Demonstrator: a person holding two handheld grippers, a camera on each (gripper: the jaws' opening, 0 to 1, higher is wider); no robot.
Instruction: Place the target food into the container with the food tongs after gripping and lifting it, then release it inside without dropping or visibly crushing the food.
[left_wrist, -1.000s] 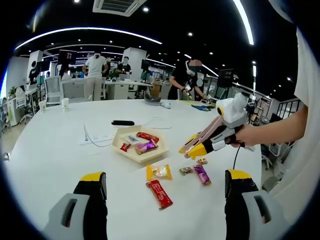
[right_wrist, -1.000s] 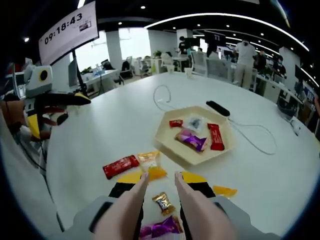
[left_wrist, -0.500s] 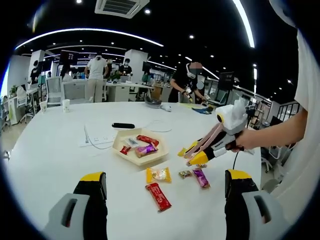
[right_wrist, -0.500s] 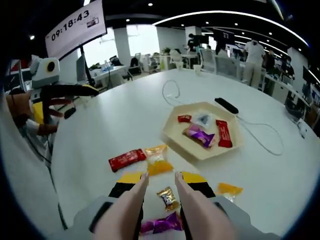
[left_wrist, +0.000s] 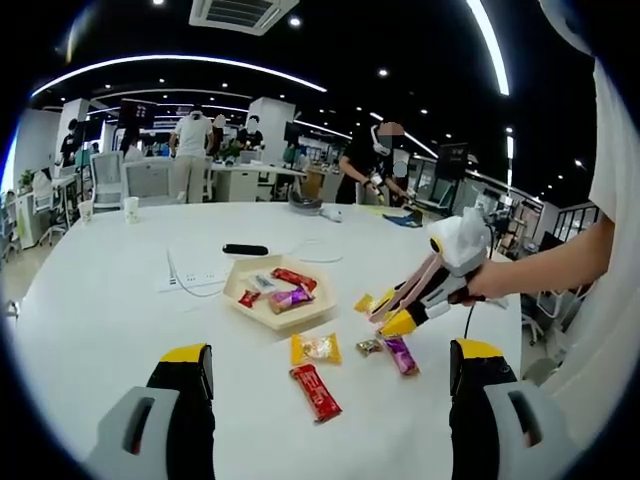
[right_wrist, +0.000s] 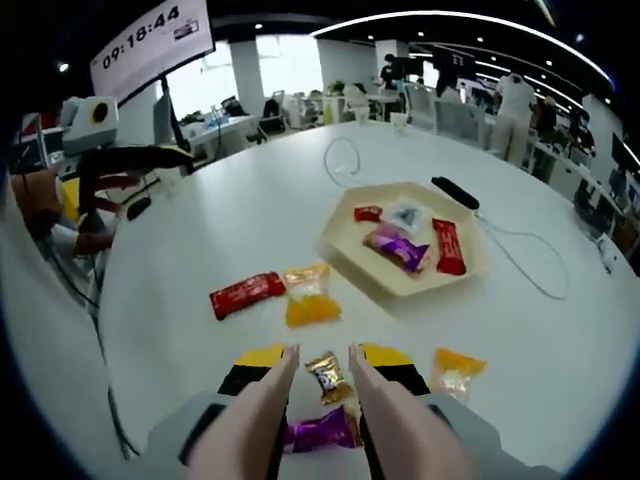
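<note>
A beige hexagonal tray (right_wrist: 345, 250) (left_wrist: 300, 316) holds several wrapped snacks. On the white table in front of it lie a red bar (right_wrist: 247, 294) (left_wrist: 317, 390), a yellow packet (right_wrist: 308, 300) (left_wrist: 317, 347), a small gold candy (right_wrist: 326, 375) (left_wrist: 370, 346), a purple wrapper (right_wrist: 320, 435) (left_wrist: 400, 353) and an orange packet (right_wrist: 455, 368) (left_wrist: 365, 302). My right gripper (right_wrist: 325, 356) (left_wrist: 390, 310) is shut on pink food tongs (right_wrist: 262, 410), whose spread tips flank the gold candy just above the table. My left gripper (left_wrist: 330, 372) (right_wrist: 150, 165) hovers open, back from the snacks.
A black bar-shaped device (left_wrist: 245, 246) (right_wrist: 455, 193), a white cable (right_wrist: 340, 165) and a power strip (left_wrist: 195, 275) lie beyond the tray. A paper cup (left_wrist: 130, 208) stands far left. People and desks fill the background.
My right gripper has sunk and moved towards the loose snacks, bringing the tongs' tips to either side of the gold candy. The left gripper has stayed put.
</note>
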